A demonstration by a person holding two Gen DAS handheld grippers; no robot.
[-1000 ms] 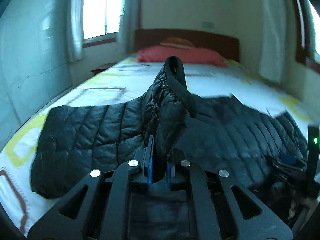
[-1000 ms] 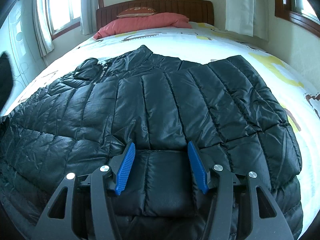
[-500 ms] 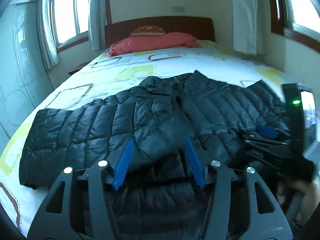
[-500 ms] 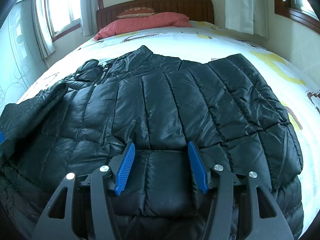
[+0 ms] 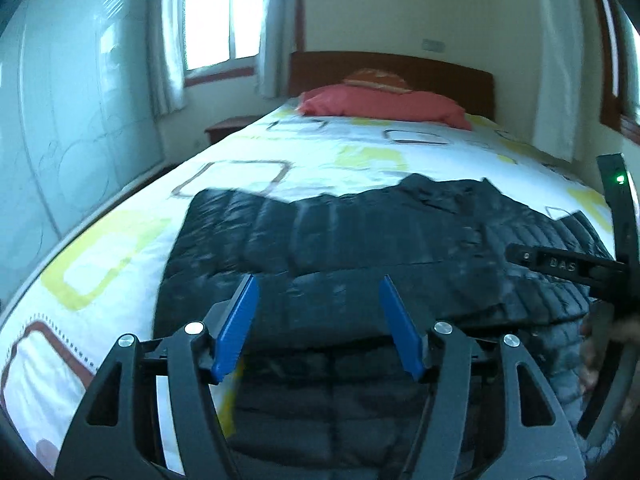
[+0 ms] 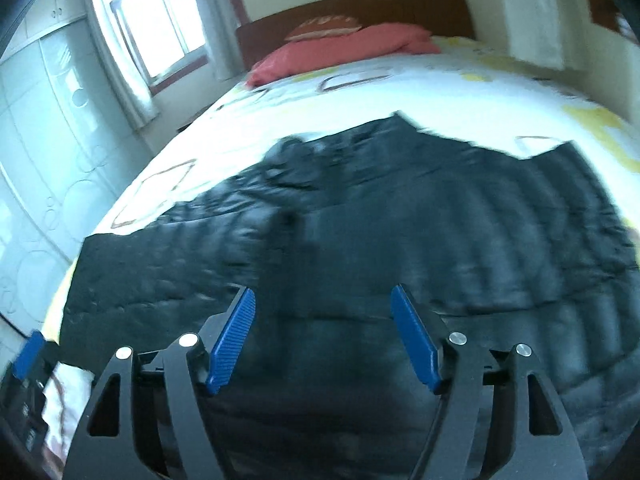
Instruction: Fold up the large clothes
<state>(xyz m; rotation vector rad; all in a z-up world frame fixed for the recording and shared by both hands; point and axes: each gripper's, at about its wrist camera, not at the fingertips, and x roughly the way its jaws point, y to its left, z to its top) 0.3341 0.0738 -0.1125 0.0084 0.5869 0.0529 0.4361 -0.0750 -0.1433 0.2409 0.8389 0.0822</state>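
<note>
A large black quilted puffer jacket (image 5: 360, 240) lies spread across the bed, its collar toward the pillows; it also shows blurred in the right wrist view (image 6: 400, 220). A sleeve lies folded over the body. My left gripper (image 5: 318, 292) is open and empty, just above the jacket's near left part. My right gripper (image 6: 322, 304) is open and empty above the jacket's near hem. The right gripper's body (image 5: 568, 268) shows at the right edge of the left wrist view.
The bed (image 5: 120, 256) has a white sheet with yellow and brown squares. Red pillows (image 5: 384, 104) lie against a wooden headboard (image 5: 400, 68). A pale wardrobe (image 5: 60, 120) stands along the left; windows with curtains are behind.
My left gripper let go of the jacket fold it held up; the fold now lies flat. Both grippers have shifted left and pulled back; the right view is motion-blurred.
</note>
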